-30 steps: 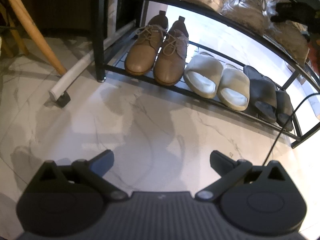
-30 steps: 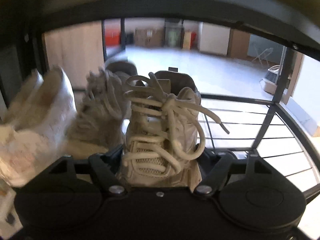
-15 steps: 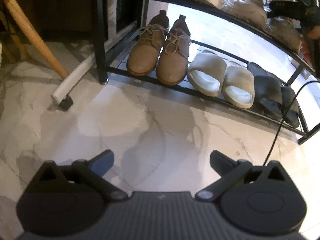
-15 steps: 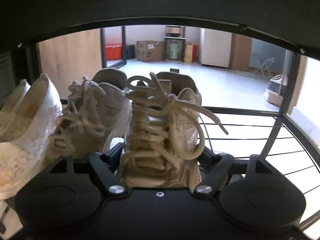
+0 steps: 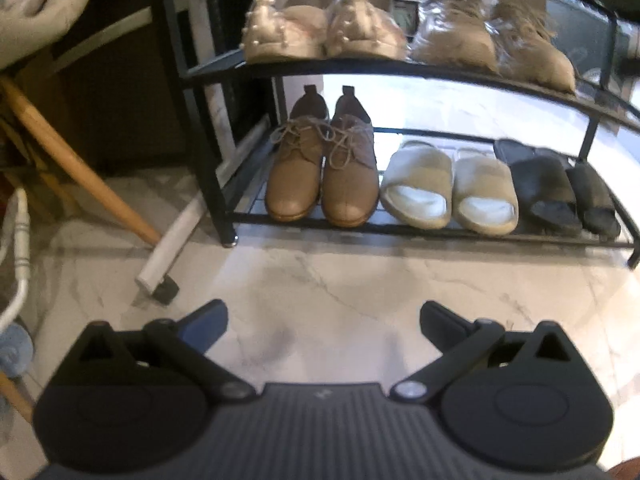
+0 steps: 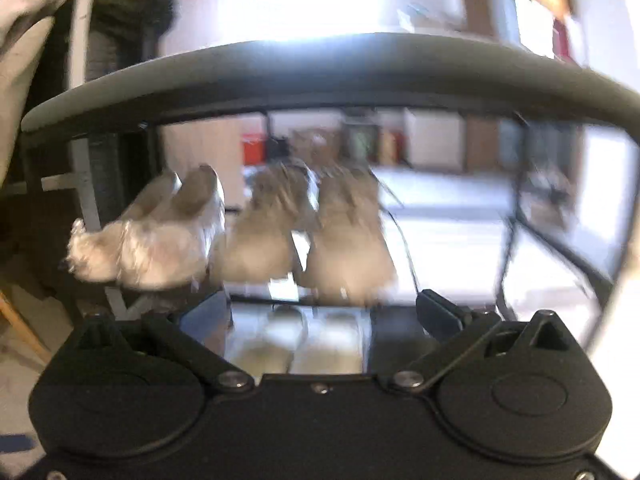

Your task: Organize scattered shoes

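Note:
A black shoe rack (image 5: 360, 68) holds shoes on two shelves. On the upper one stand a pearl-trimmed pair (image 5: 320, 28) and a beige laced sneaker pair (image 5: 492, 38). Below sit brown lace-up shoes (image 5: 322, 172), cream slides (image 5: 448, 188) and black slides (image 5: 560, 188). My left gripper (image 5: 322, 322) hangs open over bare marble floor in front of the rack. In the blurred right wrist view, my right gripper (image 6: 324, 314) is open and empty, a short way back from the beige sneakers (image 6: 312, 236) and the pearl-trimmed pair (image 6: 156, 236) on the upper shelf.
A wooden chair leg (image 5: 76, 160) slants down at the left, beside a white roll (image 5: 172, 248) lying on the floor by the rack's post. A white tube (image 5: 20, 248) stands at the far left edge. Marble floor (image 5: 340, 280) spreads before the rack.
My right gripper opened, let go of the beige sneaker and drew back from the upper shelf. The left gripper's view tilted up and rolled, so the upper shelf shows fully.

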`<state>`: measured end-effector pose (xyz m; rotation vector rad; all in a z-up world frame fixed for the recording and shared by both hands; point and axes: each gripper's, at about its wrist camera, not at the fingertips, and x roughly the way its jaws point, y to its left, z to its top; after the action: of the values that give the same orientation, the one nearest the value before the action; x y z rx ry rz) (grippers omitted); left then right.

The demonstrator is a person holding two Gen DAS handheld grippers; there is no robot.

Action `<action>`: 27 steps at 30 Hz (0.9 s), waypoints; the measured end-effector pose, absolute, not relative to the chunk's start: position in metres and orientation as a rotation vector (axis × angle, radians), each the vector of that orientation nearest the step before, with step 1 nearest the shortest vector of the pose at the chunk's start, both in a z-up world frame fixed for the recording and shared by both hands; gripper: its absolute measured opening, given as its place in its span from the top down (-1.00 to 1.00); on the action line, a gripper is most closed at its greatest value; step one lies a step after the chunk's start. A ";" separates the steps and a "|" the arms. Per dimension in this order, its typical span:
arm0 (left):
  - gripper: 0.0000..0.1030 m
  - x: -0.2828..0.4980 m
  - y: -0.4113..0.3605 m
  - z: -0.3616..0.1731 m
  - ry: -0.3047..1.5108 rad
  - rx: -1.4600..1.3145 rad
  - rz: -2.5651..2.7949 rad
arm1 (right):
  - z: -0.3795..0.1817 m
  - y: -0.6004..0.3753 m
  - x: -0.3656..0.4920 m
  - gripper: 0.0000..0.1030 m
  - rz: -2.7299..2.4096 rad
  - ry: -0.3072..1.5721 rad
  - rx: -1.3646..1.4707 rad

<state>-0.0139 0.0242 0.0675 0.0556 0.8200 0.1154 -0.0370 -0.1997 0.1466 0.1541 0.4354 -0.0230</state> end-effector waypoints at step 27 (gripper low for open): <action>-0.99 -0.051 0.020 0.052 0.868 0.060 0.098 | 0.043 -0.192 -0.129 -1.00 -0.206 0.733 0.392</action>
<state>-0.0511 0.0204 0.0523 0.0604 0.8683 0.0979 -0.1288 -0.1917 0.0433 0.3924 0.7325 -0.2058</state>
